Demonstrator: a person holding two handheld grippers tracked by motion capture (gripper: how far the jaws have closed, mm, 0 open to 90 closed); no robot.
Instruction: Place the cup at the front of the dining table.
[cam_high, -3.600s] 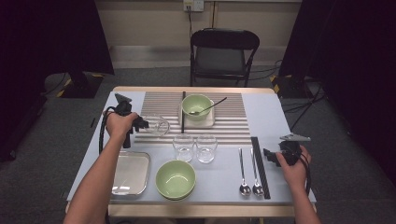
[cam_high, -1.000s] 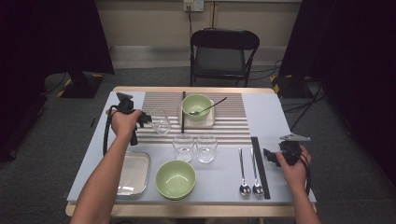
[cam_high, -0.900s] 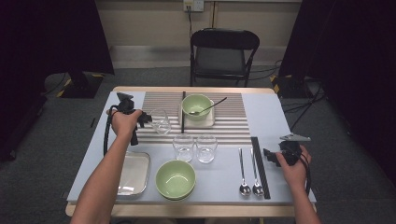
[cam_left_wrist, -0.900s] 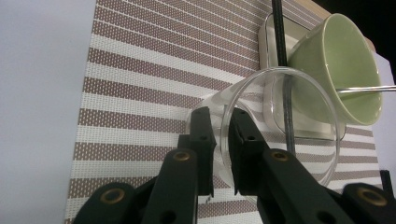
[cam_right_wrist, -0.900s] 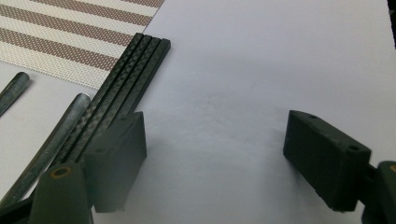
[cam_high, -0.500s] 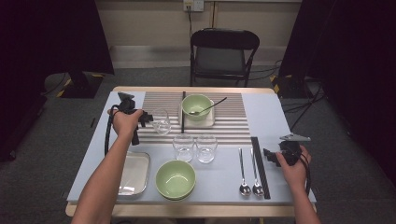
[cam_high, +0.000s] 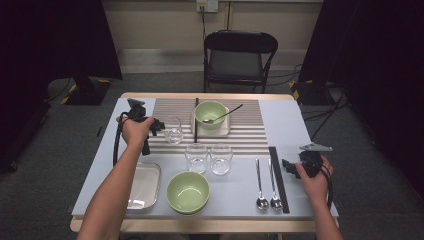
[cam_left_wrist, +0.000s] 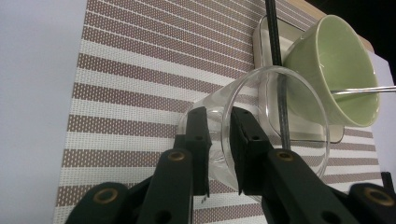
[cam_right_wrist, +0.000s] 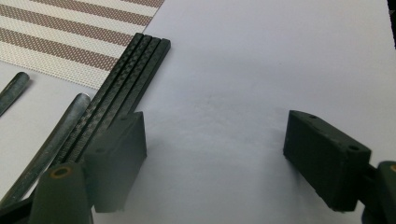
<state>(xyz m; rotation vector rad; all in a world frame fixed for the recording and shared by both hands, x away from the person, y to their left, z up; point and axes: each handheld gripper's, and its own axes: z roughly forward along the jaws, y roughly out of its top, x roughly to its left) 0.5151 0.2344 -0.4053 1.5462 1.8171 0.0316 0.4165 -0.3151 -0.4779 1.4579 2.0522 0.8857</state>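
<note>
Now the left gripper (cam_left_wrist: 218, 140), jaws just easing wider astride the glass (cam_high: 173, 130) wall, has carried it toward 3 o'clock; right gripper (cam_right_wrist: 224, 154) jaws apart.

Clear glass (cam_left_wrist: 261, 126), pale green bowl (cam_left_wrist: 336, 70), brown-and-white striped mat (cam_left_wrist: 140, 70), black fingers (cam_left_wrist: 198, 135).

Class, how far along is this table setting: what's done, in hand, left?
Seemingly done: green bowl and spoons sit at the near edge. In hand: left tongs pinch the wall of a glass on the striped mat. Left, probably: releasing that glass; right tongs rest open beside the chopsticks.
</note>
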